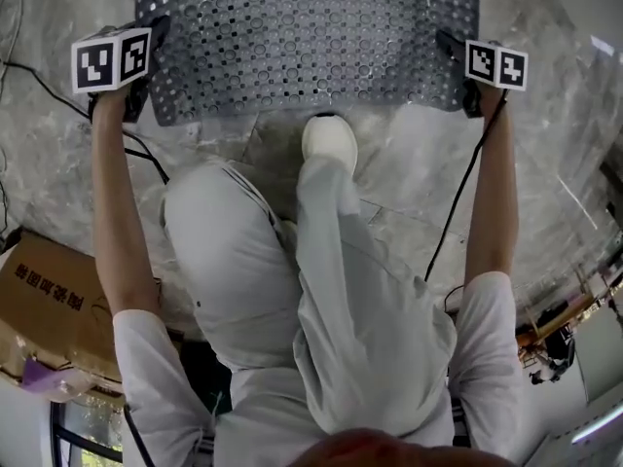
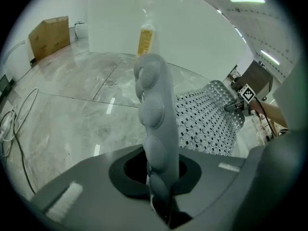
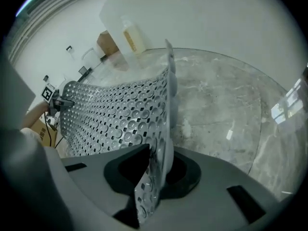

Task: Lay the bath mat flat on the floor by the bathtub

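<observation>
I am holding the grey perforated rubber bath mat (image 1: 302, 37) stretched over the marbled floor (image 1: 555, 163). The fingers of the left gripper (image 1: 144, 71) and right gripper (image 1: 456, 61) are each clamping a near corner. The laying-down step is in hand; next I judge I should be lowering both corners evenly. My white shoe (image 1: 329, 139) is crowding the mat's near edge, and a black cable (image 1: 146, 154) is trailing beside the left corner.
</observation>
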Demonstrator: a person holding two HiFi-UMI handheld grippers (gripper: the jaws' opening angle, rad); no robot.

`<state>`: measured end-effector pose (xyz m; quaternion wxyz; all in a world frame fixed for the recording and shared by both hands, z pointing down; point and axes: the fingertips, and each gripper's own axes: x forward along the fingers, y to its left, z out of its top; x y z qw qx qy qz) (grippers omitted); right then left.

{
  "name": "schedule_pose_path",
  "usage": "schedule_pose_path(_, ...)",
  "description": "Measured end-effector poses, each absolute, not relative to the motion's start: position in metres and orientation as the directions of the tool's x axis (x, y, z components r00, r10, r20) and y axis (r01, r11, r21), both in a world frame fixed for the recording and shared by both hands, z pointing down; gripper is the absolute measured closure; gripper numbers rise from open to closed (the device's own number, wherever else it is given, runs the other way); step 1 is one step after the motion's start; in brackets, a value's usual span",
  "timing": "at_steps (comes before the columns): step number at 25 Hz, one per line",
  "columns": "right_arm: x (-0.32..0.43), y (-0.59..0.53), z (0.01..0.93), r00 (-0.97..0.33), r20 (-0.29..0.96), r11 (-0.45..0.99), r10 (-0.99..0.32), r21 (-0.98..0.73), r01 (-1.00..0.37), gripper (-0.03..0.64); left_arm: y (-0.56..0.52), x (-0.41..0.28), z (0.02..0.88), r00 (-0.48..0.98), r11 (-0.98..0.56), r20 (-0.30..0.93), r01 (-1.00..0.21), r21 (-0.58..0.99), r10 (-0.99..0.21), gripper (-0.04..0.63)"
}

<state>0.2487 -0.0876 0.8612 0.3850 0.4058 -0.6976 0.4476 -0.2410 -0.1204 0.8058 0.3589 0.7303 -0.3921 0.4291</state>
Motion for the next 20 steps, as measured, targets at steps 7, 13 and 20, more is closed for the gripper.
schedule_pose_path(7,0.267,-0.087,0.874,-0.553,0.817,0.196,-0.164,-0.522,-0.83,0.506,-0.124,-0.254,0.836,0.366,-0.385,0.907,-0.883,0.268,-0.208,0.558)
schedule_pose_path(13,0.327,-0.083,0.878,-0.466,0.874,0.19,-0.137,-0.438,-0.879,0.506,-0.115,-0.29,0.848,0.409,-0.303,0.908,-0.88,0.364,-0.096,0.531)
schedule_pose_path(20,0.39,-0.1,0.863,-0.287,0.908,0.14,-0.305,-0.256,-0.957,0.549,-0.104,-0.364,0.826,0.313,-0.21,0.929,-0.939,0.272,-0.2,0.467)
